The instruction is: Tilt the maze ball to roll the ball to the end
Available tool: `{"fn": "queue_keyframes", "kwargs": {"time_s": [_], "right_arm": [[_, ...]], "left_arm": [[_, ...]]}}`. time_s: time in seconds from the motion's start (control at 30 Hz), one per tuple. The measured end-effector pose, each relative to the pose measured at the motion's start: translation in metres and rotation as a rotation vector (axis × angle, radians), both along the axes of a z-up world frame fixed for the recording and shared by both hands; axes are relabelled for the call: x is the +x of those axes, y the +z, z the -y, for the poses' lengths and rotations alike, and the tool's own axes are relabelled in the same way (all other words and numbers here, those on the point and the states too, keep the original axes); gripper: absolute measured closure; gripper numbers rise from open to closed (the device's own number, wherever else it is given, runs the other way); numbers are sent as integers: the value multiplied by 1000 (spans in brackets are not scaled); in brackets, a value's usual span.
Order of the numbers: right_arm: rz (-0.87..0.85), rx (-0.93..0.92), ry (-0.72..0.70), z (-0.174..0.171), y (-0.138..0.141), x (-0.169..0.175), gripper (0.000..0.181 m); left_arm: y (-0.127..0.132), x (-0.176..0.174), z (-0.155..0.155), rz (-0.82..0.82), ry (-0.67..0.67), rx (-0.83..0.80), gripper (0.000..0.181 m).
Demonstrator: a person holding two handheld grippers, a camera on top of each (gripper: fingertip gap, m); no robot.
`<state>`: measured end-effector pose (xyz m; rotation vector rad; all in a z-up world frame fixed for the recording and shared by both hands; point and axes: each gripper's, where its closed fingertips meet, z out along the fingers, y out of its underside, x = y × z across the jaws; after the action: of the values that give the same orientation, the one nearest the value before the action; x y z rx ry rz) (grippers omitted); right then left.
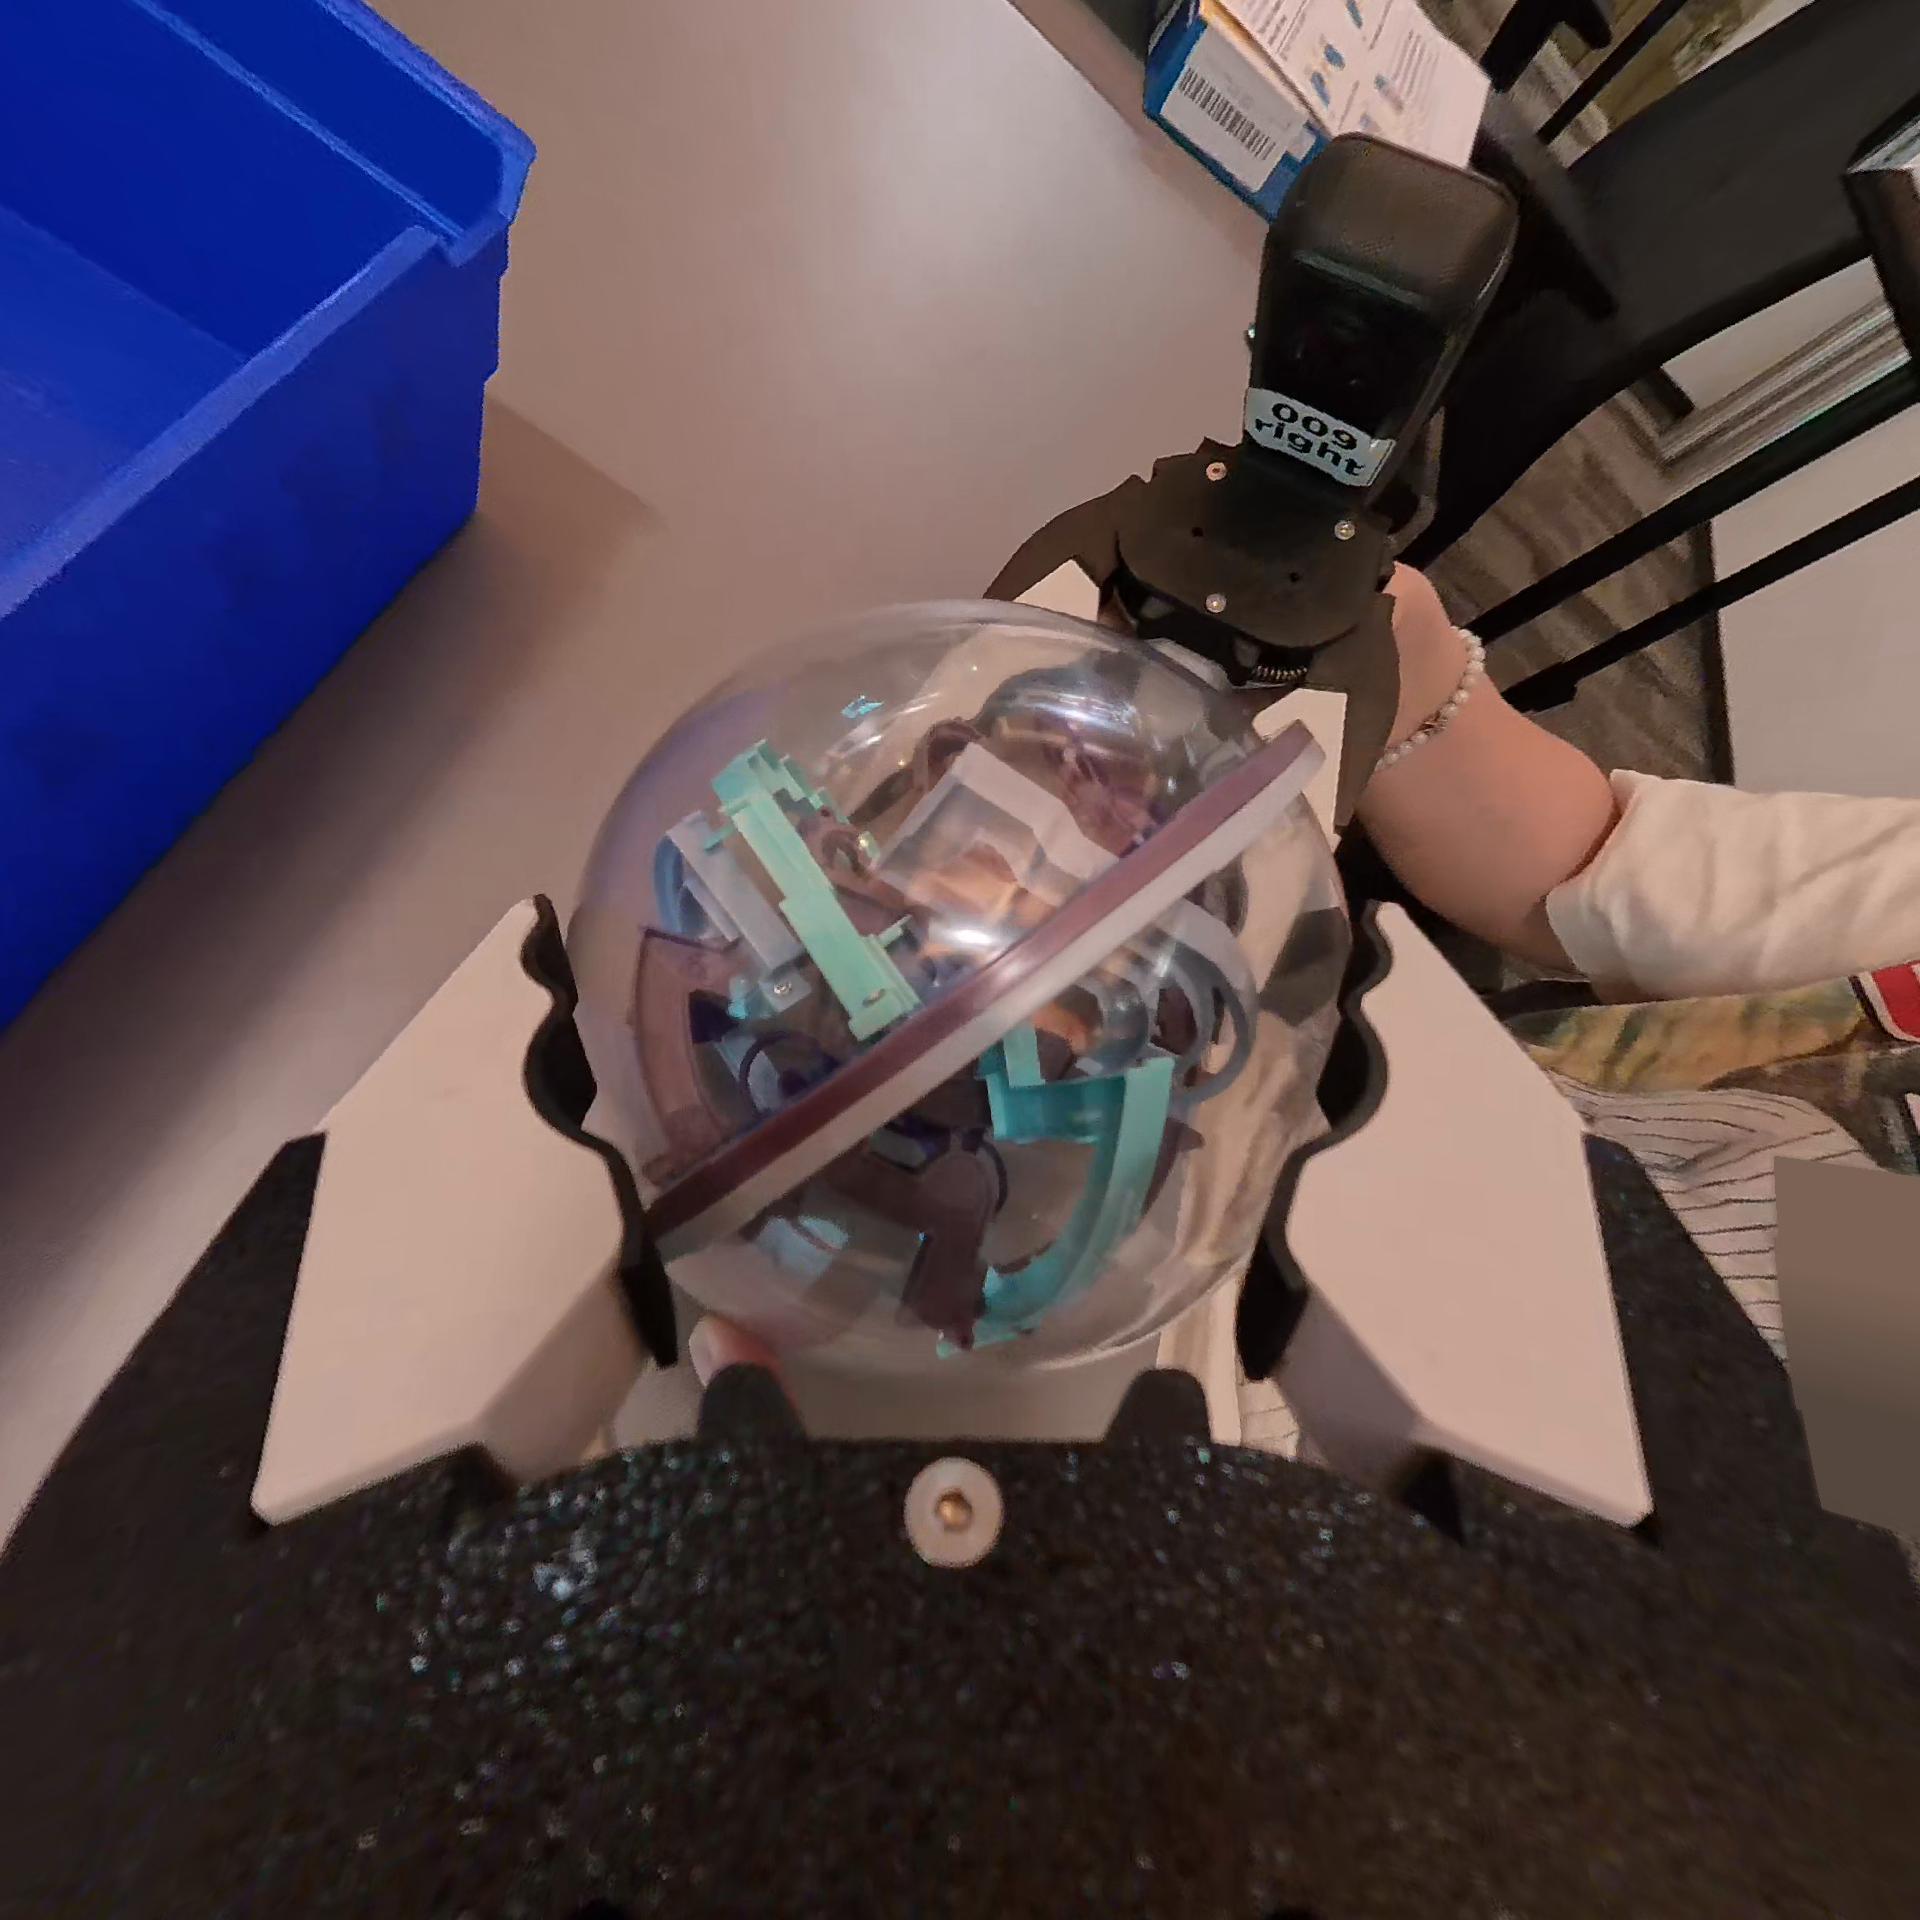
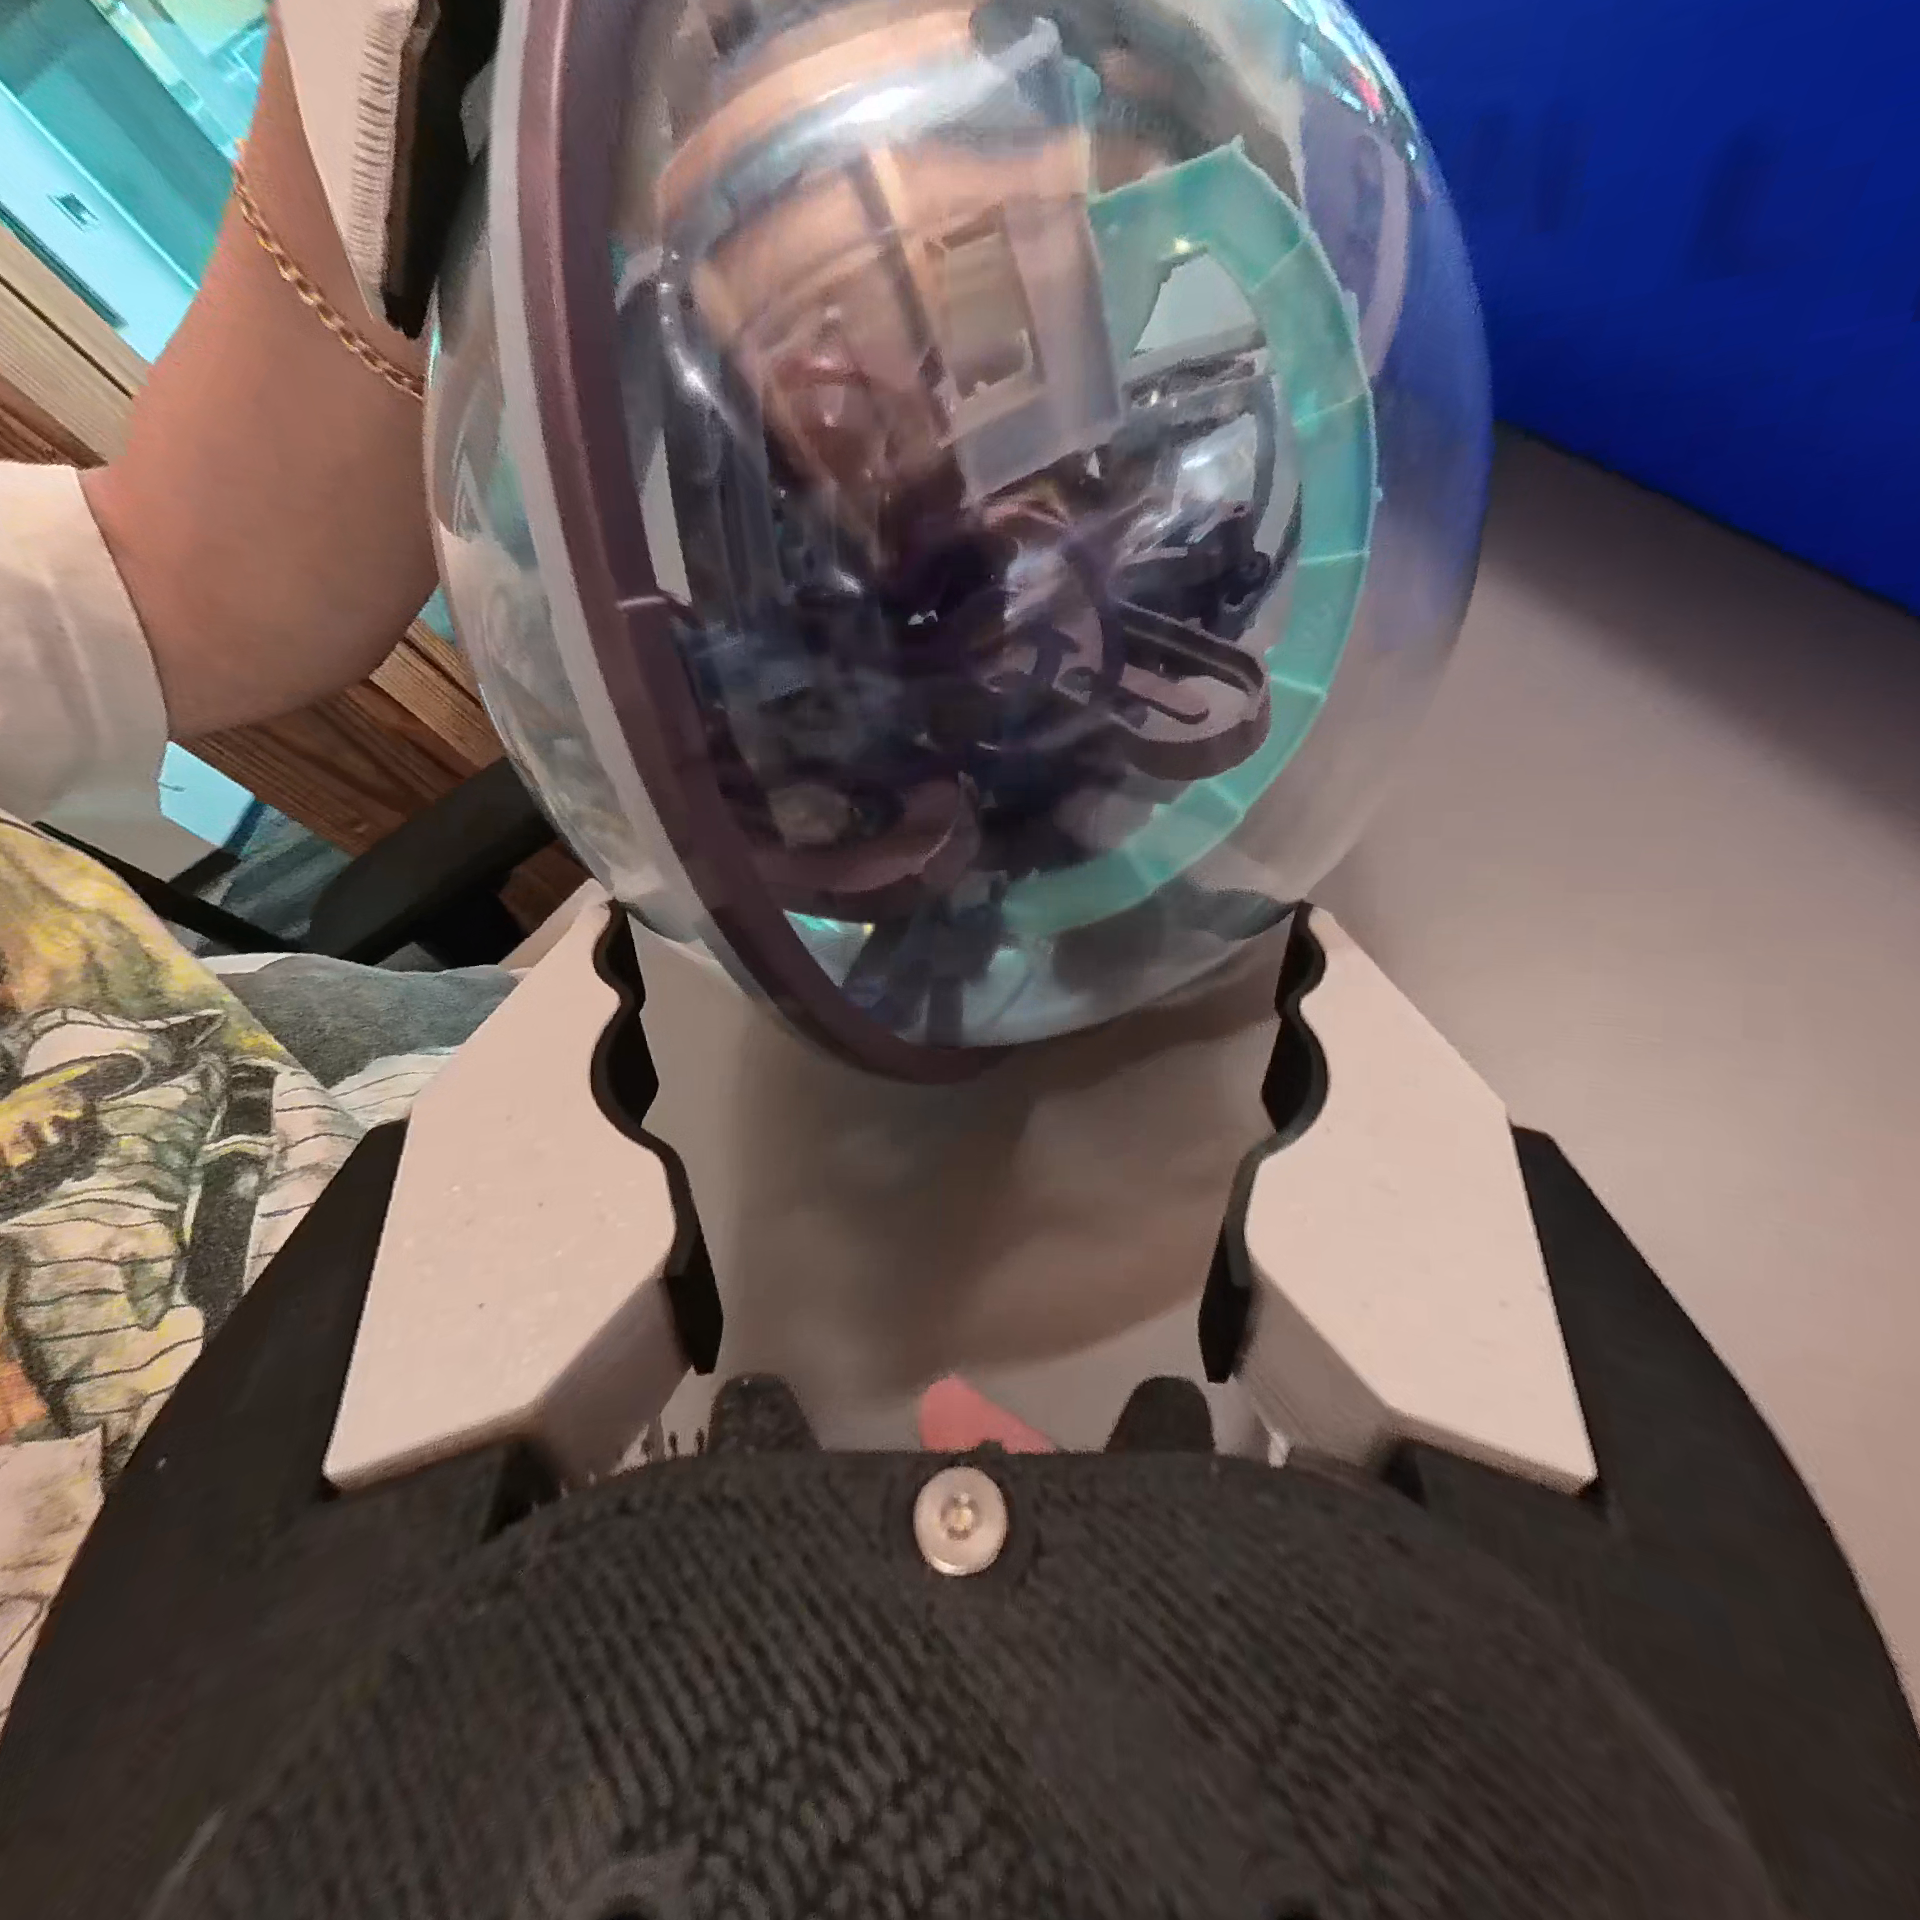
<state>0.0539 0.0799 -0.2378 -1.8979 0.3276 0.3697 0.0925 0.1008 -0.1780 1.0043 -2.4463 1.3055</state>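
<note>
The maze ball [image 1: 935, 997] is a clear sphere with teal, grey and purple tracks inside and a purple-and-white band around its middle. My left gripper [image 1: 956, 914] is shut on it, with one finger on each side, and holds it above the table [image 1: 831, 312]. The band runs diagonally. My right gripper [image 1: 1268, 540] meets the ball from the far side. In the right wrist view the maze ball [image 2: 966, 540] sits between my right gripper's [image 2: 961, 935] fingertips, with the band nearly upright. I cannot make out the small ball inside.
A blue bin [image 1: 208, 416] stands on the table at the left and fills the right wrist view's upper right [image 2: 1714, 312]. A blue-and-white box [image 1: 1247, 114] lies at the far table edge. A person's forearm [image 1: 1558, 810] and patterned clothing [image 2: 125, 1091] are close by.
</note>
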Motion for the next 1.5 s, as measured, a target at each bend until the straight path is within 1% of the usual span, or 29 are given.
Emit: {"fn": "queue_keyframes", "kwargs": {"time_s": [0.13, 0.37, 0.47, 0.53, 0.63, 0.73, 0.83, 0.93, 1.1, 1.27, 1.4, 1.5], "right_arm": [[-37, -12, 9, 0, -3, -1, 66], [-40, -10, 4, 1, -3, -1, 69], [-114, -1, 7, 2, -3, -3, 74], [-124, 8, 4, 3, -2, -2, 76], [-48, 29, -42, 4, 3, 5, 74], [82, 58, -94, 1, 11, 13, 62], [185, 34, -111, -2, 11, 14, 57], [232, 9, -121, -4, 9, 13, 55], [199, -5, -125, -1, 8, 12, 60], [238, 2, -166, 2, 14, 15, 67], [360, -34, -173, 0, 17, 13, 68], [465, -55, -172, -4, 21, 13, 66]], "left_arm": [[-1, 2, 0, -2, 14, 46, 41], [-2, 3, -1, -27, 40, 80, 41], [-3, 5, -2, -57, 63, 100, 41], [-4, 7, -2, -73, 73, 103, 41], [-4, 11, -3, -99, 97, 89, 41], [-5, 12, -3, -129, 115, 62, 41], [-5, 11, -4, -129, 121, 49, 41], [-4, 9, -4, -115, 126, 49, 41], [-5, 11, -6, -129, 162, 44, 41], [-5, 16, -12, -152, 231, -8, 41], [-3, 12, -18, -114, 291, -73, 41], [-3, 8, -25, -99, 365, -135, 42]]}}
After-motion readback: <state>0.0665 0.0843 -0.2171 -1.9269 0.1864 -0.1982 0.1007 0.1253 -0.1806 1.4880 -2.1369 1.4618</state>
